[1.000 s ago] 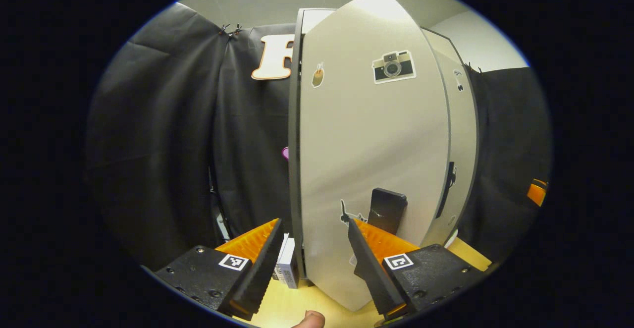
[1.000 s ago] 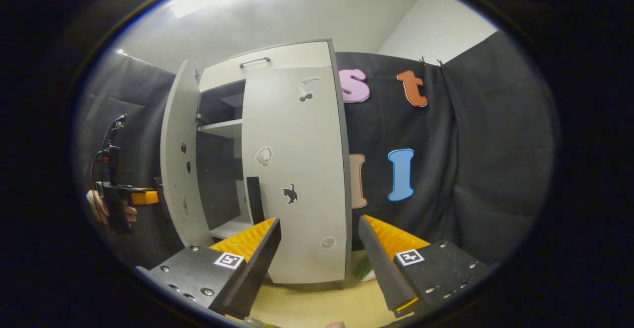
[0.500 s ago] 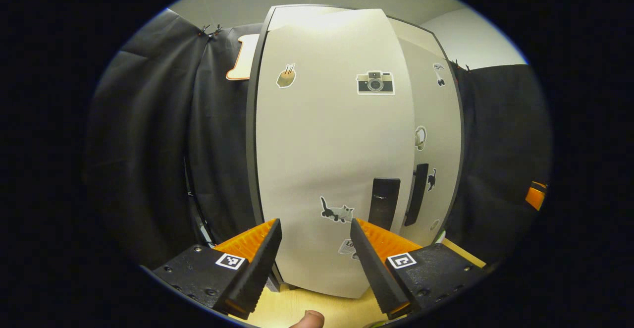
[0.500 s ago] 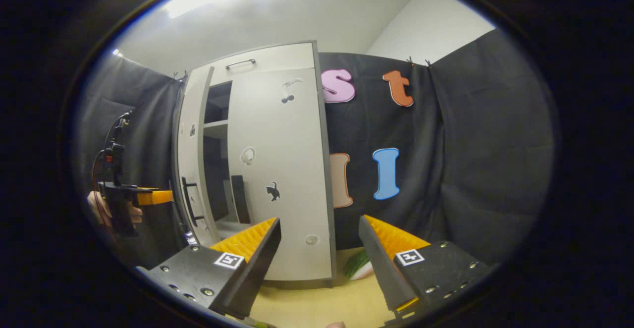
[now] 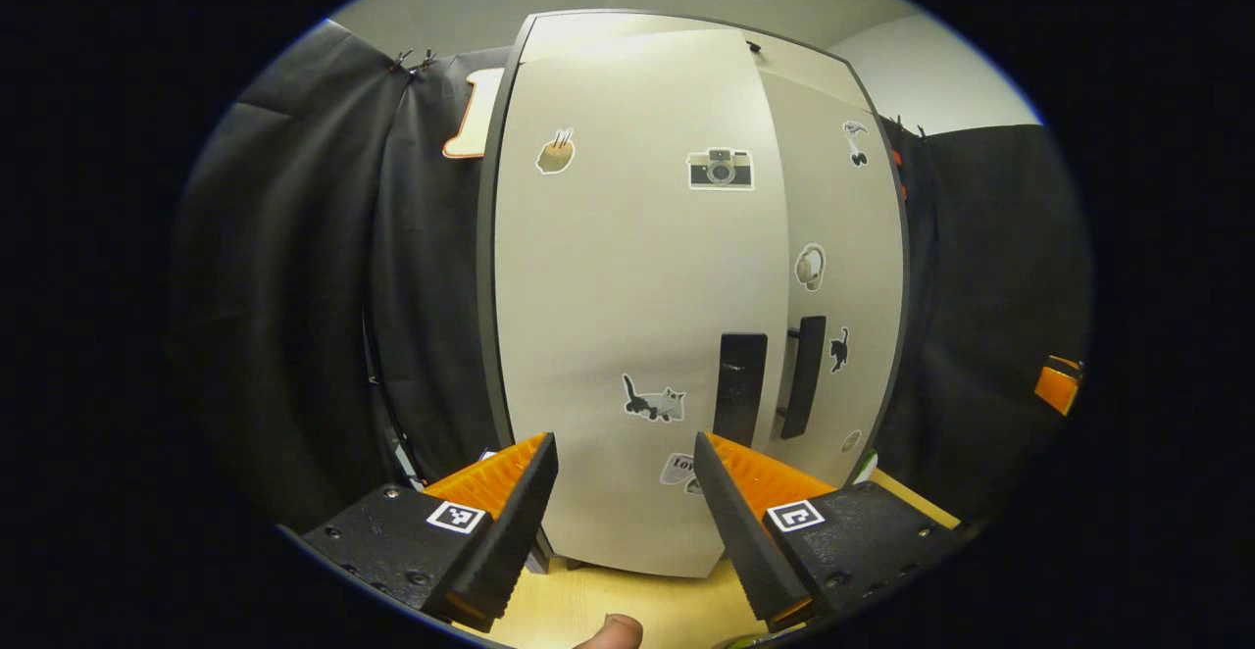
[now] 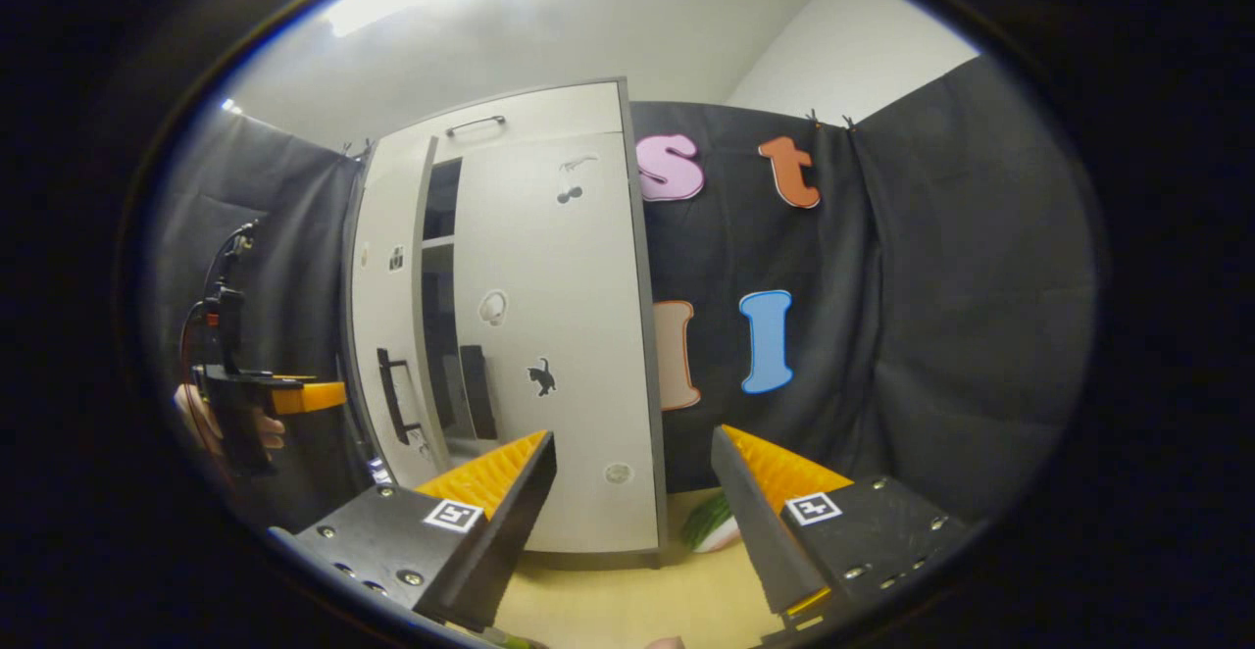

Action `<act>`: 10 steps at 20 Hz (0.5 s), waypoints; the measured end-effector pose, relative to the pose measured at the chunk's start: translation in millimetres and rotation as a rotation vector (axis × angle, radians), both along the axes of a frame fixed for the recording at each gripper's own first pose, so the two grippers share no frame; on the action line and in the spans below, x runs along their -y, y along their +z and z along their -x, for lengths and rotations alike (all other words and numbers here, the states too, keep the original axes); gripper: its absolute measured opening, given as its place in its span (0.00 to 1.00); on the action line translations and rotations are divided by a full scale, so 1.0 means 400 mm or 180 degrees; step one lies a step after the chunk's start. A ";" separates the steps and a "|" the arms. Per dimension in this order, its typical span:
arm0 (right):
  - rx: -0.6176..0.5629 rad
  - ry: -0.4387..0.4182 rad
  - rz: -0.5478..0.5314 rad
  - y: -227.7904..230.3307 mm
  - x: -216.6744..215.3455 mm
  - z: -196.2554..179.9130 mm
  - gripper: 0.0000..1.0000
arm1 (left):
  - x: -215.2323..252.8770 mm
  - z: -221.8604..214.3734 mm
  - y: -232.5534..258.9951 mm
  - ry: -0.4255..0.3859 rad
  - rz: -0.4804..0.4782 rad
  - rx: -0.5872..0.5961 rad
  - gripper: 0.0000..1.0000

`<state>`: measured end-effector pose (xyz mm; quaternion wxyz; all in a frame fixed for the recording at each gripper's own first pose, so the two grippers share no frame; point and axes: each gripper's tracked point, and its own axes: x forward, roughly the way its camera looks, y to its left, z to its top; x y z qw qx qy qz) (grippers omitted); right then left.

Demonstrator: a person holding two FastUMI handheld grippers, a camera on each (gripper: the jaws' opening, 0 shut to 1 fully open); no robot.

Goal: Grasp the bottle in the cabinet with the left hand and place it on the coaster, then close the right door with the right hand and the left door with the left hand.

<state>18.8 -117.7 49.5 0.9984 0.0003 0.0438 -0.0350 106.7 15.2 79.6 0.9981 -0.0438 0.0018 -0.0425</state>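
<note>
Since a second before, the left door [image 5: 627,286] had swung nearly shut against the cabinet [image 6: 529,124]. My left gripper [image 5: 623,492] and right gripper [image 6: 632,502] both gaped, holding nothing. I couldn't see the bottle. Left unpushed, that door might have stayed ajar beside the right door [image 6: 554,335].

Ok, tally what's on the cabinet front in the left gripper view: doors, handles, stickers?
Doors: 2 (left door, right door)
Handles: 2, one per door
Stickers: 8, four per door
Total: 12
</note>
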 end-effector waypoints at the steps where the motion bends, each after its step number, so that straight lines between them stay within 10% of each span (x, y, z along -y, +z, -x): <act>1: 0.0000 0.0002 -0.0008 0.000 -0.004 0.001 0.96 | 0.000 0.006 -0.001 -0.0006 -0.0004 -0.0005 0.89; 10: -0.0054 0.0088 -0.0008 -0.010 -0.042 -0.001 0.96 | 0.008 0.041 -0.036 -0.0058 0.0000 -0.0064 0.89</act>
